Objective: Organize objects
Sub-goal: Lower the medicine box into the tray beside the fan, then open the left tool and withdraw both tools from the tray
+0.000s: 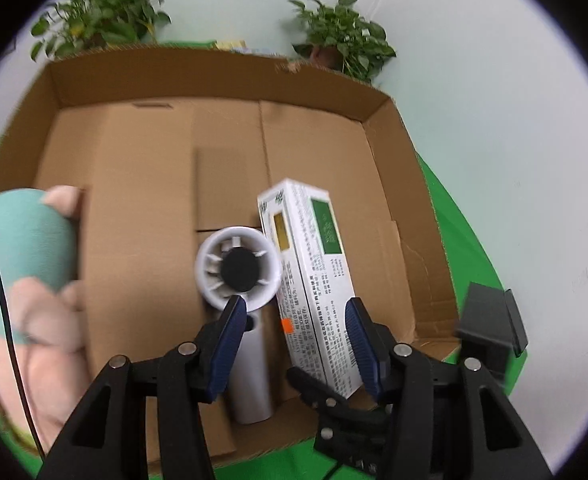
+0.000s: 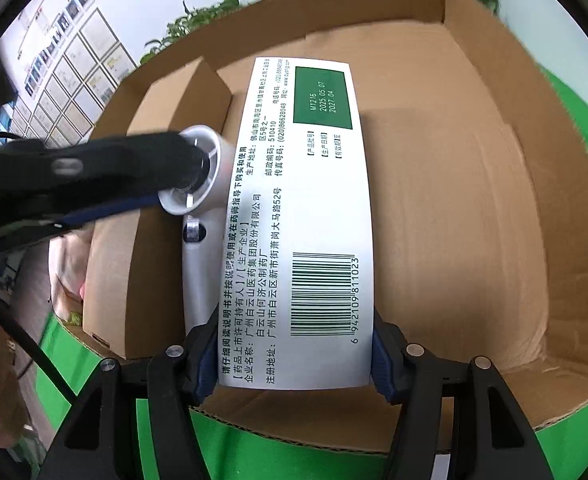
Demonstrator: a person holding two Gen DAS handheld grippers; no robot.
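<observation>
A white medicine box with green panels and a barcode hangs slanted inside the big cardboard box. My right gripper is shut on its near end, a blue pad pressed to each long side. Left of it lies a white handheld fan, its round head with a black hub up and its handle toward me. My left gripper hovers open above the fan's rim and the medicine box. In the right wrist view this left gripper reaches in from the left over the fan's head.
A smaller plain cardboard box fills the big box's left part. A teal and pink plush toy sits at its left. The box floor right of the medicine box is bare. Green cloth covers the table; two potted plants stand behind.
</observation>
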